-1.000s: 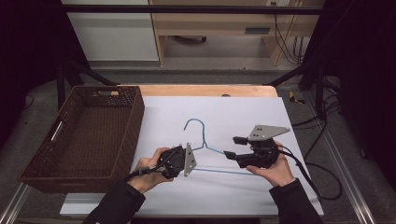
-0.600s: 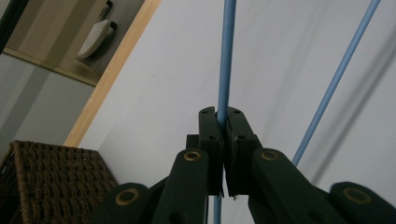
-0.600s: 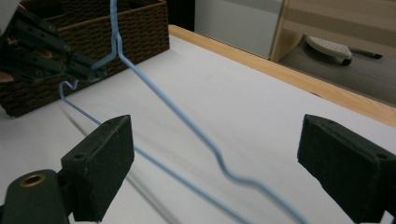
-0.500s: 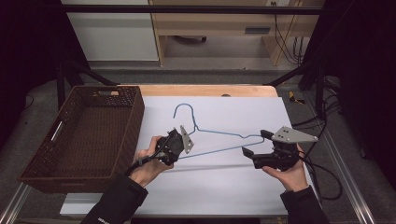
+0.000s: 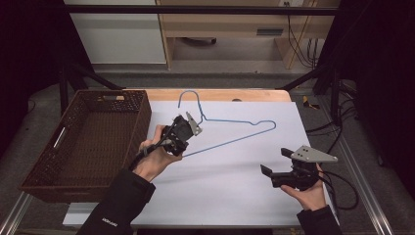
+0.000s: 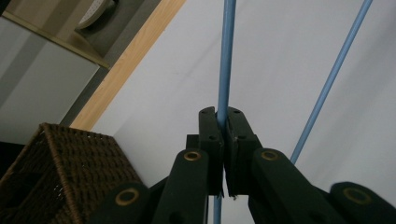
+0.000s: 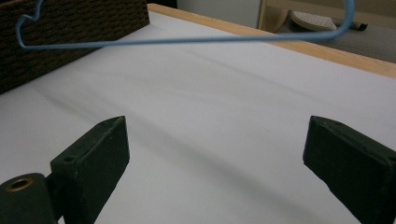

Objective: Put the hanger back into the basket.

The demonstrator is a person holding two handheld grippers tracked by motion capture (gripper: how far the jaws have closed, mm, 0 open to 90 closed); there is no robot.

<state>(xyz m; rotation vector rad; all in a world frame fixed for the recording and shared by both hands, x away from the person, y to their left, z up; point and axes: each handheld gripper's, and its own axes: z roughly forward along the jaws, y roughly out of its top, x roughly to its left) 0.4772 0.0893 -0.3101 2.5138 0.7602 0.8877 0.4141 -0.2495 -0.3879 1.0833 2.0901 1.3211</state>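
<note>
Left claw (image 5: 182,128) clamped on blue wire hanger (image 5: 234,140), held above worktop (image 5: 235,181) beside wicker basket (image 5: 85,142); right claw (image 5: 274,166) empty, jaws just spread wide, well apart from hanger.

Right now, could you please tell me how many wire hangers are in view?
1: the blue wire hanger is clamped in the left gripper, lifted over the white table, beside the wicker basket.

Bright overhead light on the table, dark surroundings, slightly soft focus.
</note>
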